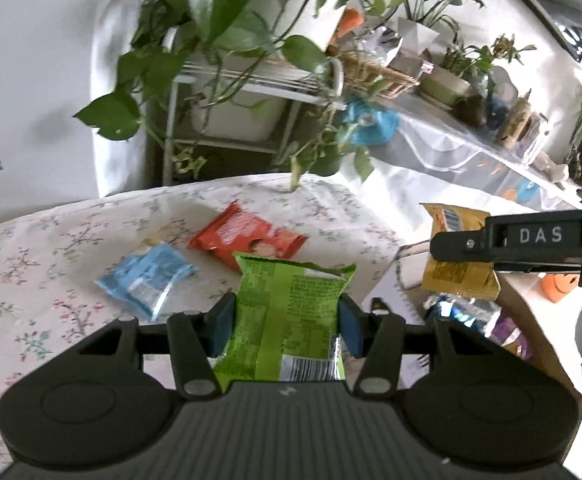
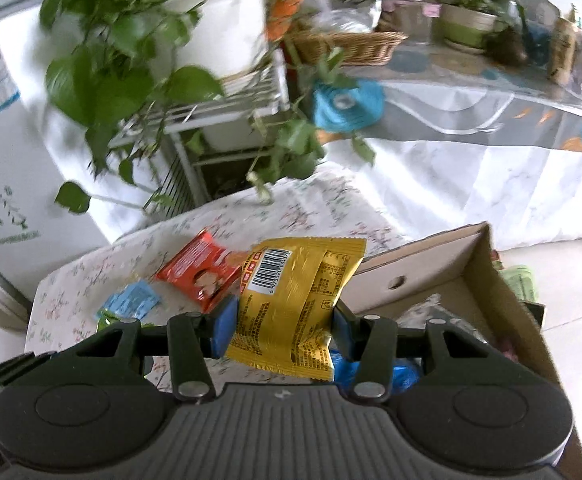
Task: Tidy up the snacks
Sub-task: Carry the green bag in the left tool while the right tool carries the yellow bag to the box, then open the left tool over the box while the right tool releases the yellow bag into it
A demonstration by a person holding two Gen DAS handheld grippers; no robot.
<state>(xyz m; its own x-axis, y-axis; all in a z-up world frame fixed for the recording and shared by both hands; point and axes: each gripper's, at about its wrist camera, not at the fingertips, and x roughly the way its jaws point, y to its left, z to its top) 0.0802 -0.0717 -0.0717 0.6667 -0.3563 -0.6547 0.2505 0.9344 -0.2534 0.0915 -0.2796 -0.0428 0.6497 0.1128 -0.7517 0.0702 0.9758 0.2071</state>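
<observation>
My left gripper (image 1: 287, 320) is shut on a green snack packet (image 1: 287, 308), held above the floral tablecloth (image 1: 51, 260). My right gripper (image 2: 283, 328) is shut on a yellow snack packet (image 2: 295, 300), lifted beside the cardboard box (image 2: 503, 292); the left wrist view shows this yellow packet (image 1: 457, 276) and the right gripper's finger (image 1: 463, 246) at the right. On the table lie a red packet (image 1: 243, 236) and a blue packet (image 1: 147, 280), seen too as the red packet (image 2: 199, 274) and blue packet (image 2: 131, 300) in the right wrist view. Blue wrapped snacks (image 2: 395, 372) lie inside the box.
A trailing pothos plant (image 1: 219, 12) on a white wire rack (image 1: 251, 84) stands behind the table. A wicker basket (image 2: 347, 46) and potted plants sit on a long covered table (image 2: 491, 92) at the back. A white appliance (image 2: 7, 128) is at the left.
</observation>
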